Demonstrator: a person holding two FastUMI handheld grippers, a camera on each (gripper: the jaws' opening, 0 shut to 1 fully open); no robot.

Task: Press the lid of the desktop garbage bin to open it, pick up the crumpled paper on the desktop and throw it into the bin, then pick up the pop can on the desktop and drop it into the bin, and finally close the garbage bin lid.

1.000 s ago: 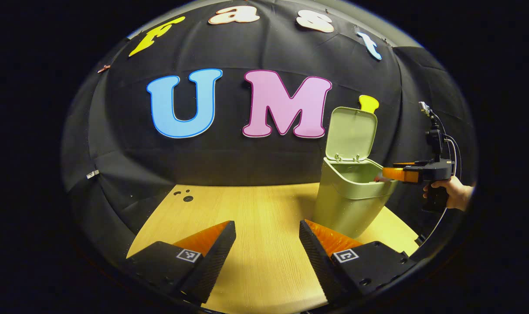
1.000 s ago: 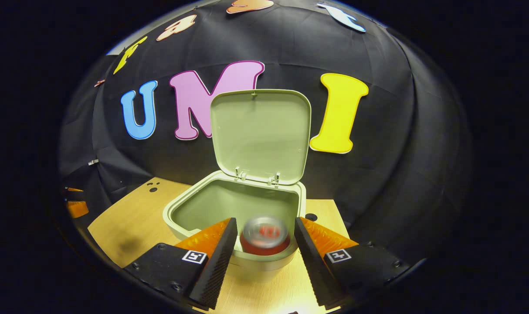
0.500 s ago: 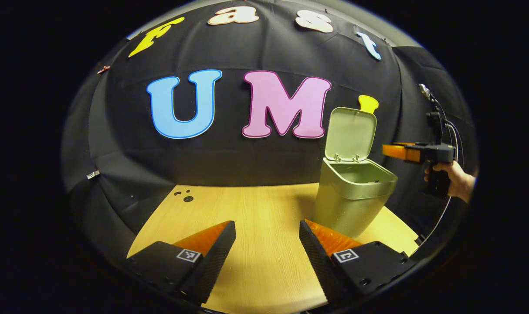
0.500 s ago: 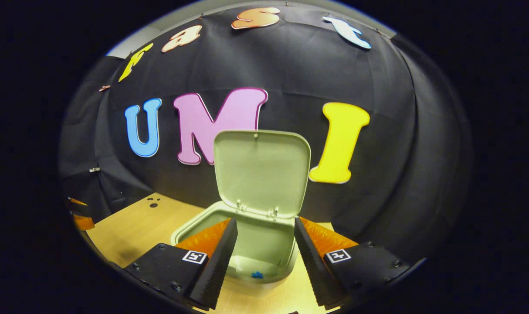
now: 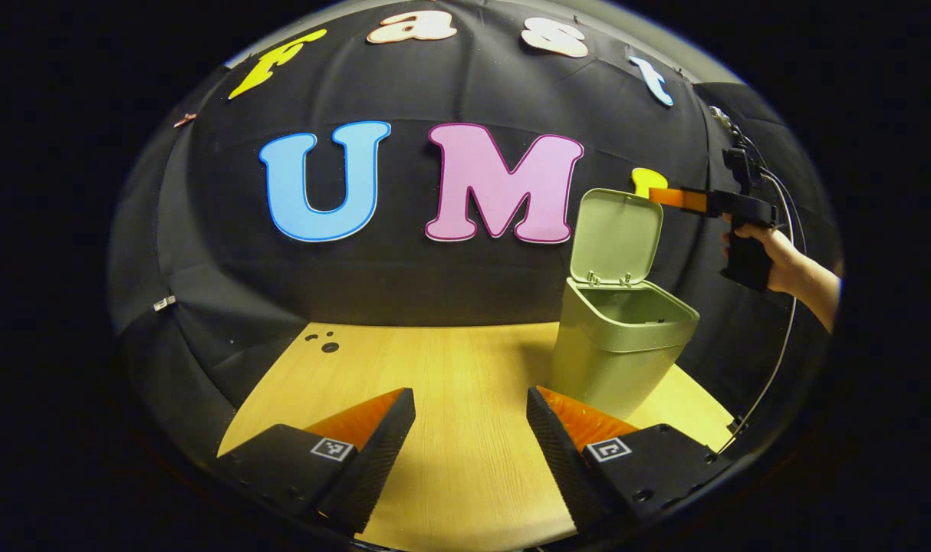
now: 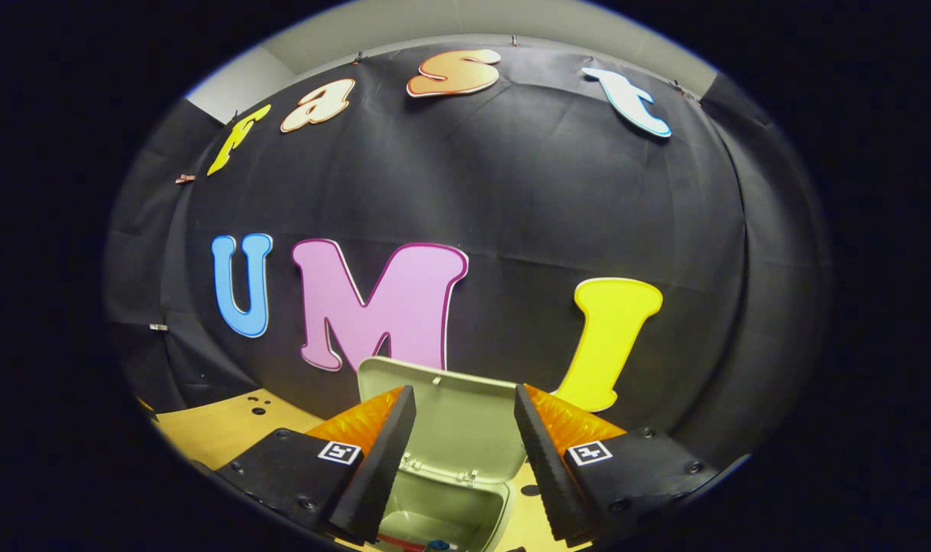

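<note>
The pale green bin (image 5: 623,356) stands on the right of the wooden table (image 5: 435,368), its lid (image 5: 617,236) raised upright. My right gripper (image 5: 653,195), held by a hand (image 5: 780,257), hovers level with the lid's top edge and just to its right. In the right gripper view it (image 6: 458,452) is open and empty, and between its fingers I see the lid's inner face (image 6: 454,418) above the bin's mouth (image 6: 450,510). A sliver of red (image 6: 400,541) shows down inside the bin. My left gripper (image 5: 471,437) is open and empty, low over the table's front.
A few small dark holes (image 5: 330,347) mark the table's far left corner. A cable (image 5: 776,360) hangs from the right gripper beside the table's right edge. The black cloth wall stands close behind the bin.
The pop can fell from between the right gripper's fingers into the bin. That gripper then rose from the bin's rim to the level of the lid's top. The left gripper stayed put.
</note>
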